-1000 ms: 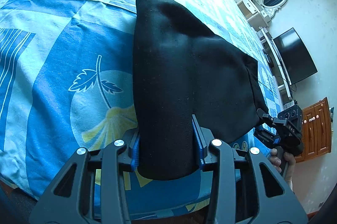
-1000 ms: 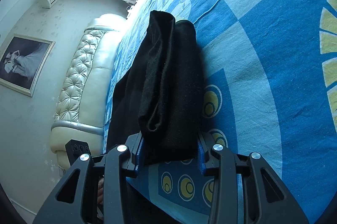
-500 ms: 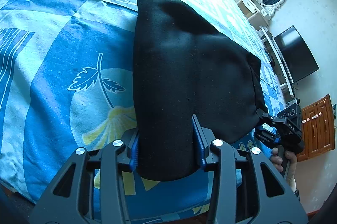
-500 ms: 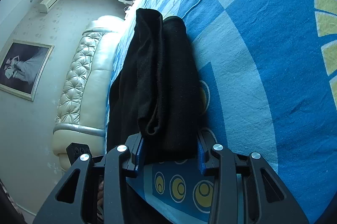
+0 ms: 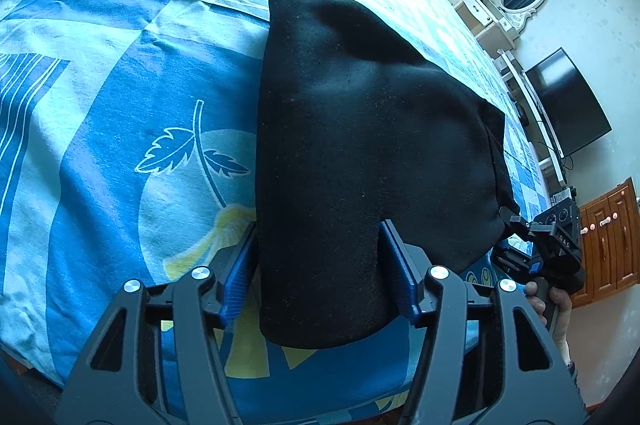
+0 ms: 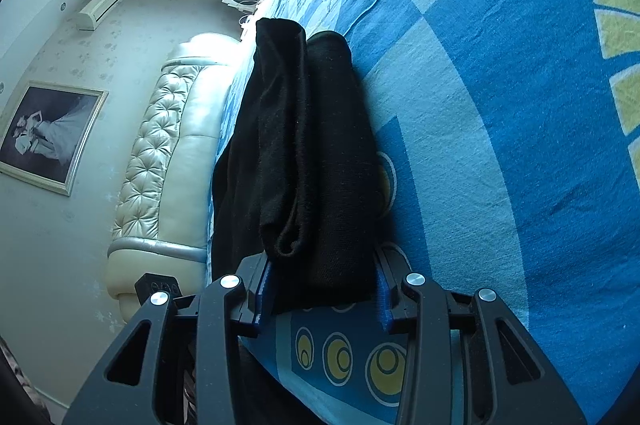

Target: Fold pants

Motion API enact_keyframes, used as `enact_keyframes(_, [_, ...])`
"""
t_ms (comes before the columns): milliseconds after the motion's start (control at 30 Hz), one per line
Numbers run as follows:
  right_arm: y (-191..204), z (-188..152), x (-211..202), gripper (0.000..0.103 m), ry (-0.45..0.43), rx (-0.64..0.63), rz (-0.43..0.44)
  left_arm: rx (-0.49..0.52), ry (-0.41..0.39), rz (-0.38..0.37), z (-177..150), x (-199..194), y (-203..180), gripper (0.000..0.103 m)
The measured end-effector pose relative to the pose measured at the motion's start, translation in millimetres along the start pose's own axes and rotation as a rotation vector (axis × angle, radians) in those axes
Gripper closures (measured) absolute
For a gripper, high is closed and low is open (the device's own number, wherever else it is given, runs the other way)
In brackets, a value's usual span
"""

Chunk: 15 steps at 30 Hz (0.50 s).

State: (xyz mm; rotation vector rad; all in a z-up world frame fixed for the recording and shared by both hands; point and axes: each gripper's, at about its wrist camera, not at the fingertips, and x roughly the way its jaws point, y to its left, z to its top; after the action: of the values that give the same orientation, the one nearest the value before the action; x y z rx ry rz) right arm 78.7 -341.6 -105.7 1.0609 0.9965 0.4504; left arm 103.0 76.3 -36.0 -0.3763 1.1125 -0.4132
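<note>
Blue patterned bedspread [image 5: 100, 129] carries your black pants [image 5: 360, 129], soft, limp and already folded thick, with your left gripper [image 5: 318, 269] opening its jaws off one end while your right gripper [image 6: 322, 289] pinches the other, so grip through all layers.

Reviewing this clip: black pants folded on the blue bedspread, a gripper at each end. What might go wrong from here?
1. The left gripper is opening with the black pants between its pads, while the right gripper looks clamped on its end; any pull from the right could skew the fold.
2. In the right wrist view the layers look loose and uneven, so they may slip apart.
3. The near end lies close to the edge of the bed and might slide off.
</note>
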Motion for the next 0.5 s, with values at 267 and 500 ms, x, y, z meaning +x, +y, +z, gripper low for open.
enact_keyframes(267, [-1.3,-1.2,-1.2,0.052,-0.014,0.007,0.037,0.020,-0.027,0.020,-5.0,1.2,2.7,0.018])
enact_keyframes(500, [-0.3,-0.7,-1.5,0.046,-0.020,0.014,0.060,0.044,-0.033,0.026,-7.3,4.5,-4.0,0.010])
